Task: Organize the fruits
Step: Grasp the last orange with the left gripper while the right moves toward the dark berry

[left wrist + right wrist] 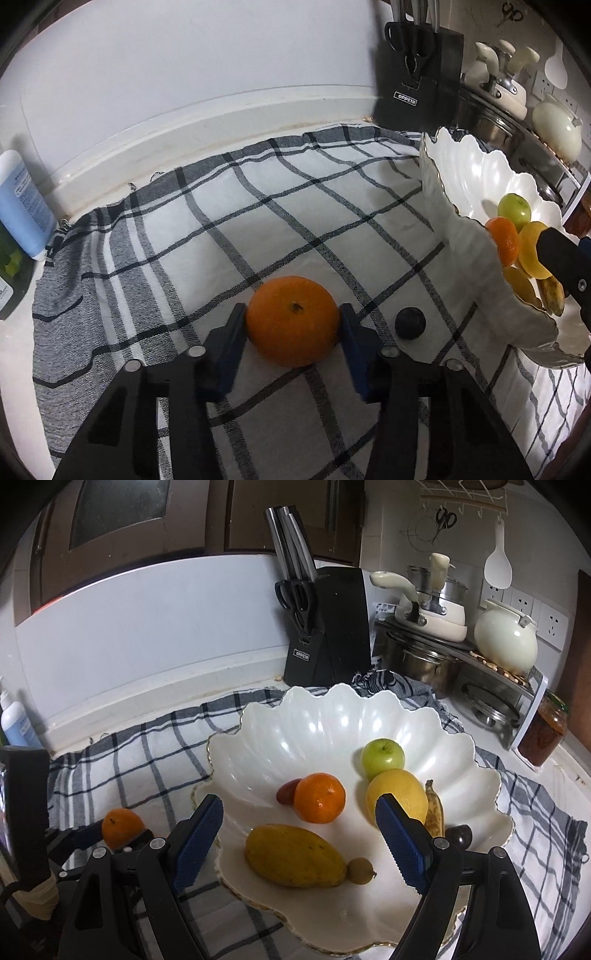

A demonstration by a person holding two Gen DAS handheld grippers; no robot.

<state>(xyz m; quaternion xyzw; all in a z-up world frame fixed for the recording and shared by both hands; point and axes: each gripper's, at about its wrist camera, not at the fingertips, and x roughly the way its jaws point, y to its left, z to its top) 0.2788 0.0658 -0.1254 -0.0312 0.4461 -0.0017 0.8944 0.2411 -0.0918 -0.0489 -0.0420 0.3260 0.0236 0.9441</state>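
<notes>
A: Where does the left claw (292, 325) stand?

B: It sits low over the checked cloth (229, 206) on the counter (576, 775), its 2 blue pads pressed against either side of an orange (292, 320) that rests on the cloth. A small dark fruit (410, 323) lies just beside the orange, apart from the pads.

A: And the right claw (300, 827)?

B: It hangs above the near rim of the white scalloped bowl (317, 720), spread wide and gripping nothing.

A: What does the bowl hold?

B: 1 green apple (382, 757), 1 lemon (397, 794), a second orange (320, 797) with a small red fruit (287, 791) touching it, a mango (295, 855), a small brown fruit (360, 870) beside the mango, a browned banana (434, 810) and a dark plum (459, 835).

A: What stands behind?

B: A black knife block (332, 627), stacked pots (421, 657) and a cream kettle (506, 638).
</notes>
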